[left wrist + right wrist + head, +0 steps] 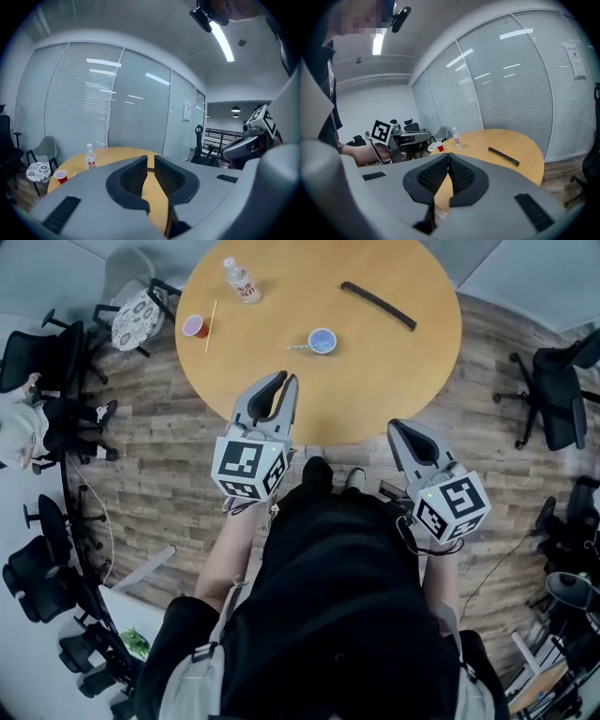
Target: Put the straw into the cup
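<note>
Left gripper (286, 379) barely parted, right gripper (395, 427) closed, both empty. Ahead of my left, the straw (298, 347) lies flat just beside the cup (322, 340); a clumsy pinch may knock the cup over.

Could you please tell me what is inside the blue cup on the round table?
The blue cup looks empty: from above, only its pale floor shows. A thin straw lies on the table beside it, not inside. Nothing covers the opening.

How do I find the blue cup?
Look at the round wooden table. Near its middle stands a small blue cup with a thin straw lying beside it. The only other cup, near the bottle, is red.
</note>
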`<state>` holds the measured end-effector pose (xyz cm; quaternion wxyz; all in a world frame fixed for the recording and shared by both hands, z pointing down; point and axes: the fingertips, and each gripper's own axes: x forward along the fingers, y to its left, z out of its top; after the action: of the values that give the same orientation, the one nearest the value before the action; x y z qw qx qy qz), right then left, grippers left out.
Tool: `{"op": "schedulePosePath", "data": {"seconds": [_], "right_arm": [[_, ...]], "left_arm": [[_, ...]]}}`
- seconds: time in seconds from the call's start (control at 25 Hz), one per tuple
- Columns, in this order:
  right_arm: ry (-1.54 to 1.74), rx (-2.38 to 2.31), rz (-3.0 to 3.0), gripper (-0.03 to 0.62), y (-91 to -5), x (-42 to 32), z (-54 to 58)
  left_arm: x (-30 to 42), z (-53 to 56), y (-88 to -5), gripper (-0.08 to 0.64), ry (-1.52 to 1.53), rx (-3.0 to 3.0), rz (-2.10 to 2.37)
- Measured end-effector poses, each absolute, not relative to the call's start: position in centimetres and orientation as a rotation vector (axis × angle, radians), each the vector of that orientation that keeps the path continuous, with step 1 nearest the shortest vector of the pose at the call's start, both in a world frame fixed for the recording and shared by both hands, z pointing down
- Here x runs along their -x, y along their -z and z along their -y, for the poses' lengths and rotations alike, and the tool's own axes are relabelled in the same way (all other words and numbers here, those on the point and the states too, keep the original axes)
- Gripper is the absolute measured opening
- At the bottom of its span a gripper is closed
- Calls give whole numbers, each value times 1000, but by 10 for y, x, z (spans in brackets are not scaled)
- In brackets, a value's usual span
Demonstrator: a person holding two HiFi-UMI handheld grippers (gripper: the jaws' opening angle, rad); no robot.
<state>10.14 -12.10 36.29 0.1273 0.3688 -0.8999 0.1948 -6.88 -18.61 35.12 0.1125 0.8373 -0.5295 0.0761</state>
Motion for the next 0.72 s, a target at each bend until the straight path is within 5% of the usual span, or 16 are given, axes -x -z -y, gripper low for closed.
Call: {"op": "schedulePosePath", "data": {"seconds": [0.72], "right_arm": [[-568,-836,2674,17,-383,-119,52]], "left_arm": [[20,27,-351,23,-123,-2372,1599]]}}
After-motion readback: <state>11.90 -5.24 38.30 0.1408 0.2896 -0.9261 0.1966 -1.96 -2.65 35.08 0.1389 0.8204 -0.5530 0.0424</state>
